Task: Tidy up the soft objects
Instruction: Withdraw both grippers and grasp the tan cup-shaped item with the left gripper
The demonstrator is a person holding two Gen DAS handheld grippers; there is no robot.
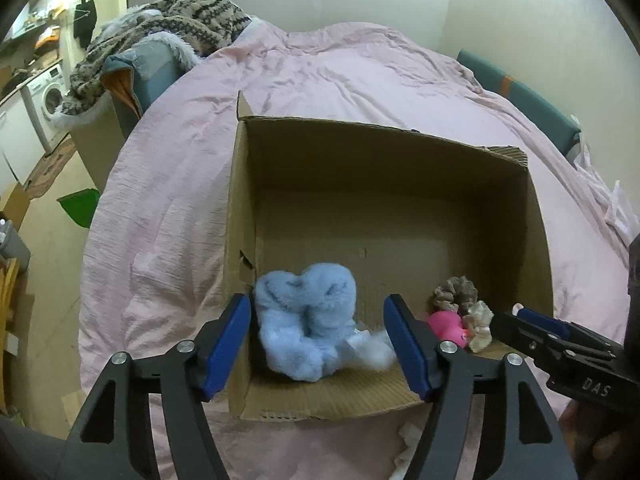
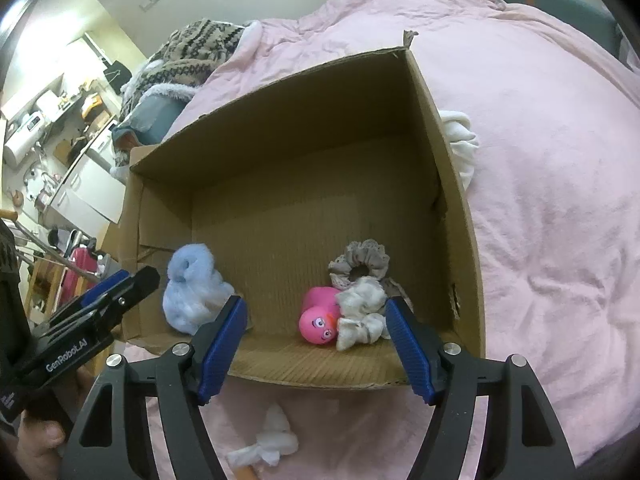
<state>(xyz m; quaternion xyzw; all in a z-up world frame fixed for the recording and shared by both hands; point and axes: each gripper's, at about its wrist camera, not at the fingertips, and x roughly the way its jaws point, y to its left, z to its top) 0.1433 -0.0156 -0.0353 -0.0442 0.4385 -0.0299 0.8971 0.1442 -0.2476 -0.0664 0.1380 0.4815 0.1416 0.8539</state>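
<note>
Tongs, left [image 1: 318, 344] and right [image 2: 316, 346], are spread, nothing clamped. White cloth [image 2: 268, 442] is seen on bed [image 2: 560, 200] just beneath right tongs, outside box [image 2: 460, 184]; right judged nearer.

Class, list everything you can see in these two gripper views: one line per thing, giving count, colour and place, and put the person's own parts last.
cardboard box: one, brown, open-topped, on the bed
fluffy toy: one, light blue, in the box, near left corner
round toy: one, pink with a face, in the box, near right
scrunchie: one, grey-brown, in the box behind the pink toy
crumpled cloth: one, cream, touching the pink toy
bed cover: one, pale pink, under the box
white cloth: one, on the cover outside the box's right wall
white scrap: one, on the cover in front of the box
knitted blanket: one, beige and black, far left
washing machine: one, white, background
left gripper: black, blue fingers, open
right gripper: same, open
</note>
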